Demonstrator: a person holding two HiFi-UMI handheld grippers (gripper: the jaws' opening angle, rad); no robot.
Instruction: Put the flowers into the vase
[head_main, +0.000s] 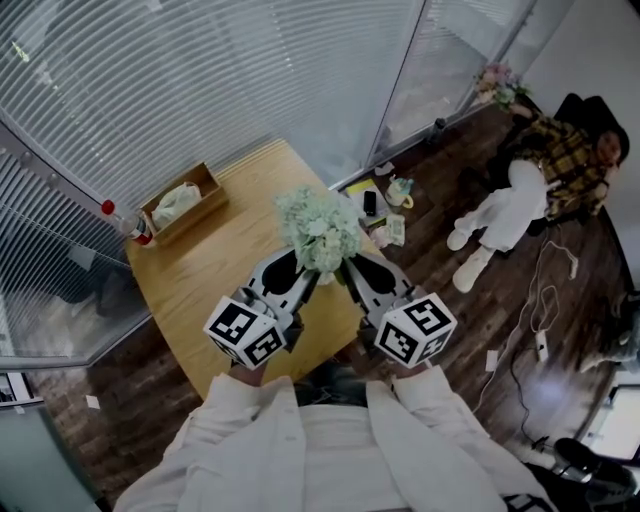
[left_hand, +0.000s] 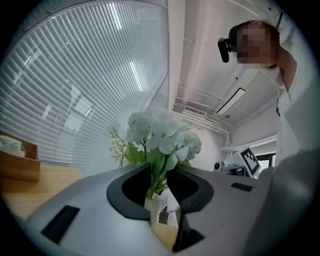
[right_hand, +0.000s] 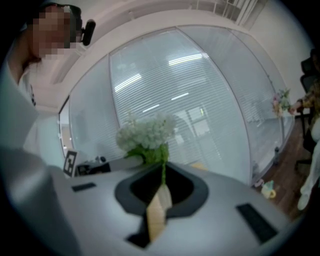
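Since the one bunch of flowers (head_main: 318, 228) already stands upright with its stems down in the single white vase (left_hand: 152, 206) mid-table (head_main: 200, 270), both grippers sit low on either side of it, likely to steady or let go rather than carry (task looks about done). Left gripper (head_main: 302, 268) has its jaws apart, vase showing in the gap, pads not pressing; right gripper (head_main: 347, 268) shows a narrower gap, one green stem (right_hand: 163, 172) lined up with it, no clear clamp. Count: two grippers, one bunch, one vase, one wooden box (head_main: 212, 183) at the table's far edge.
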